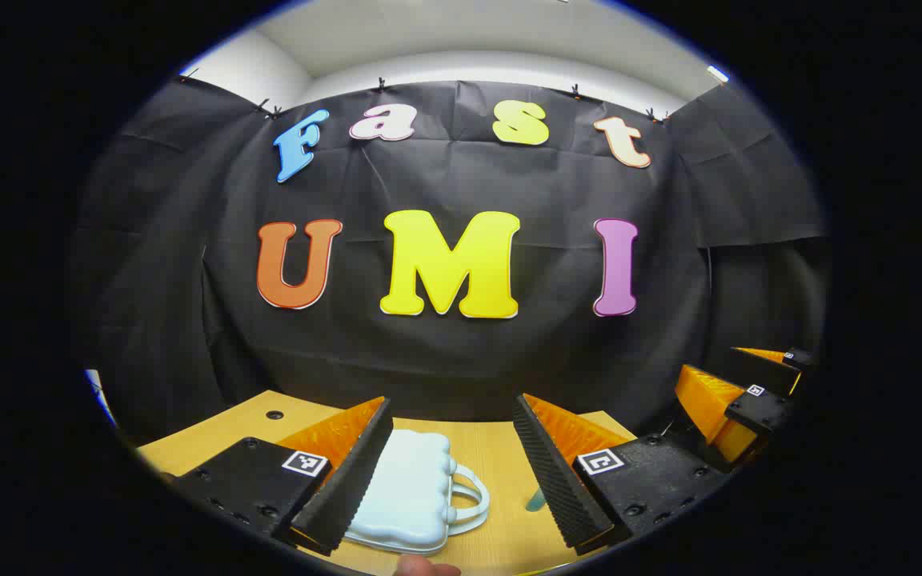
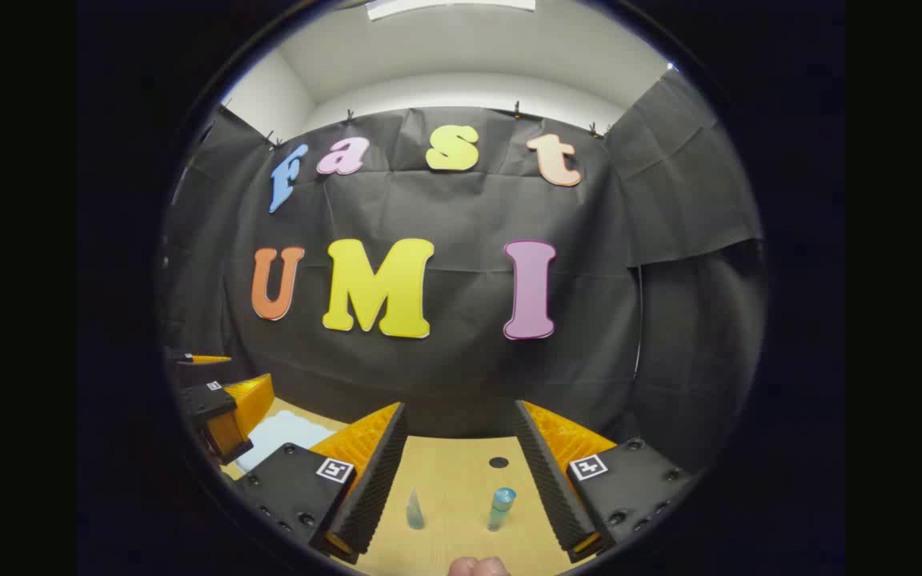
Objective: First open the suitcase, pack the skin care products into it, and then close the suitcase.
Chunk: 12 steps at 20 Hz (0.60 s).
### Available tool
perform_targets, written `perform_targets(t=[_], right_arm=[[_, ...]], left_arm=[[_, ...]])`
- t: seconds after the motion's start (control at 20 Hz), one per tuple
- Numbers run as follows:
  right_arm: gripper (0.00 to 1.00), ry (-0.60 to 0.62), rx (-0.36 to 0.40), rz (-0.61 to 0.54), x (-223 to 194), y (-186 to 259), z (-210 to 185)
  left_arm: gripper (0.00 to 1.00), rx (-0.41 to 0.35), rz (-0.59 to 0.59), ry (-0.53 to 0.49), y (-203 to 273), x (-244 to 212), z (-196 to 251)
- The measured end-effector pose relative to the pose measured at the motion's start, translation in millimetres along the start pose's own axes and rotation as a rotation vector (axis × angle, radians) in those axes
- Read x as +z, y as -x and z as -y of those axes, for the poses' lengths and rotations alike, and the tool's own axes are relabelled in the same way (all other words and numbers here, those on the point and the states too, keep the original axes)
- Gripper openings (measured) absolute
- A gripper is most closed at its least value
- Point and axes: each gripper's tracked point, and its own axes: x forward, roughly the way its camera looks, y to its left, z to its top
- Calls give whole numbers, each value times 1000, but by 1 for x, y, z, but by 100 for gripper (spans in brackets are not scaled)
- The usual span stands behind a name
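A small pale blue suitcase (image 1: 413, 492) lies flat and closed on the wooden table (image 1: 501, 464), its handle (image 1: 471, 496) toward the right. My left gripper (image 1: 453, 472) hangs open above it, the case partly under the left finger. In the right gripper view, a small clear tube (image 2: 414, 510) and a blue-capped bottle (image 2: 501, 508) stand on the table between the fingers of my open right gripper (image 2: 457, 472). The suitcase (image 2: 285, 436) shows at the left there, behind the left gripper (image 2: 225, 408). The right gripper (image 1: 737, 400) appears at the right of the left gripper view.
The black cloth wall closes off the back of the table. A cable hole (image 2: 499, 462) sits in the tabletop beyond the bottle, another hole (image 1: 274, 415) at the far left. A fingertip (image 2: 477, 566) shows at the bottom edge.
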Motion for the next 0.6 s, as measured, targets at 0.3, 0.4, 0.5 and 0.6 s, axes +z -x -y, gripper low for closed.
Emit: perform_targets(t=[0.3, 0.4, 0.5, 0.6], right_arm=[[80, -7, 7, -6, -6, -11, 6], [79, 0, 8, -8, -8, -12, 8], [79, 2, 11, -15, -11, -14, 10], [79, 2, 13, -25, -15, -16, 12]], left_arm=[[97, 11, -13, -14, -7, -8, 0], [97, 11, -23, -13, -8, -13, 2], [97, 18, -31, -18, -8, -16, 1], [97, 23, -27, -24, -11, -16, 2]])
